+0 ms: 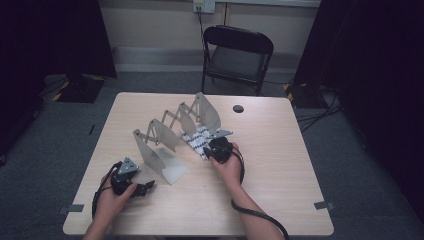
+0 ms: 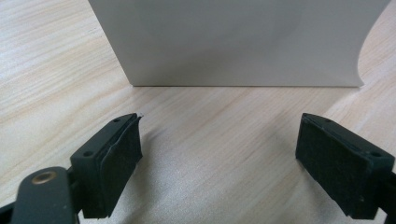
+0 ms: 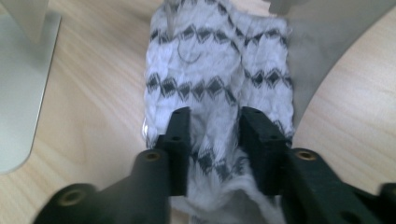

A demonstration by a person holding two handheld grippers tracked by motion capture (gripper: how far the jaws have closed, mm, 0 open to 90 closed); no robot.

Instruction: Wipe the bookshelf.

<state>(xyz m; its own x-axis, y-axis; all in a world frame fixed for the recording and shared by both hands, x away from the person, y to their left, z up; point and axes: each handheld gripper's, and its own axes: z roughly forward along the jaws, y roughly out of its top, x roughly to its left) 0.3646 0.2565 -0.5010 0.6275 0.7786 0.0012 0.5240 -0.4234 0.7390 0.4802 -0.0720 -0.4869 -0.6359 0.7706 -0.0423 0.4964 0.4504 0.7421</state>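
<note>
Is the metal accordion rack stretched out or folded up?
Stretched out: the rack has its upright plates spaced apart, the scissor links between them opened.

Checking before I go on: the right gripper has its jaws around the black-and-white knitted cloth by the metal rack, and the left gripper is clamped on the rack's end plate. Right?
Not quite. The left gripper is open and holds nothing; in the left gripper view its jaws stand apart, short of the rack's end plate. The right gripper does have the knitted cloth between its jaws.

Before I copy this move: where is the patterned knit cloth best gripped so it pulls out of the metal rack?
Probably at its near edge, coming from the person's side. The knit cloth lies flat between the rack's plates, its near end bunched up between the right gripper's jaws, which seem to pinch it.
</note>
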